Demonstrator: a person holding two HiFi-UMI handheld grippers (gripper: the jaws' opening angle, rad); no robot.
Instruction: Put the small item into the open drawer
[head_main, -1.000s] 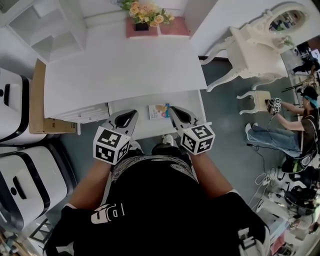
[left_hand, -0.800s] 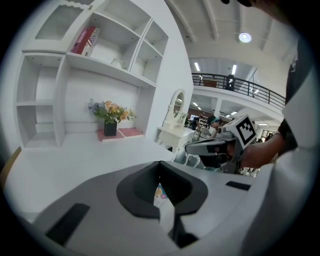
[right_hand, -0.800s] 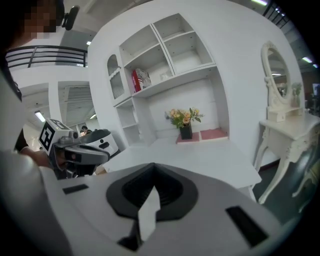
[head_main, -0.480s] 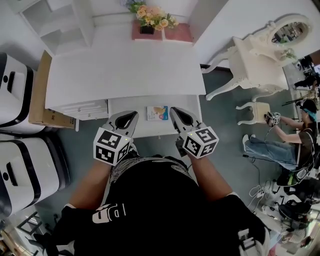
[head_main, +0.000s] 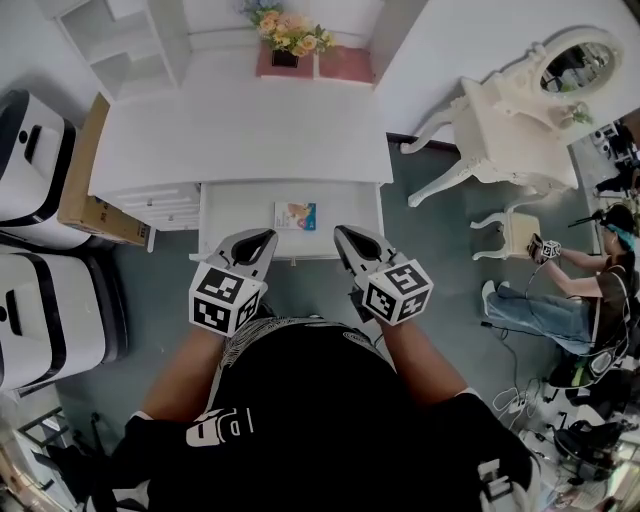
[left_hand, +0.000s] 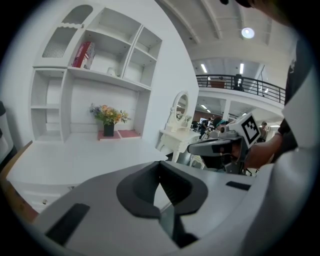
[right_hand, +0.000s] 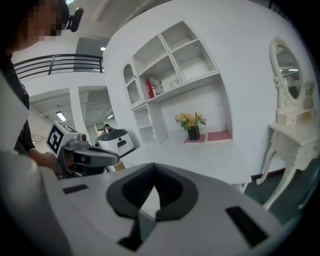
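Note:
The white desk (head_main: 240, 130) has its wide drawer (head_main: 225, 215) pulled out toward me. A small colourful flat packet (head_main: 295, 215) lies inside it, near the back middle. My left gripper (head_main: 262, 238) hovers over the drawer's front left and is shut with nothing in it. My right gripper (head_main: 345, 236) is level with it at the front right, also shut and empty. The packet lies apart from both, between and beyond their tips. In the left gripper view the jaws (left_hand: 160, 164) meet; in the right gripper view the jaws (right_hand: 154, 166) meet too.
A flower pot (head_main: 285, 35) and pink mats stand at the desk's back. A cardboard box (head_main: 85, 180) and white machines (head_main: 40, 300) are left of the desk. A white dressing table (head_main: 510, 110), a stool (head_main: 515, 225) and a seated person (head_main: 590, 270) are at right.
Both grippers have drawn back toward my body, from over the drawer to its front edge. The packet has stayed in the drawer, and both grippers remain shut.

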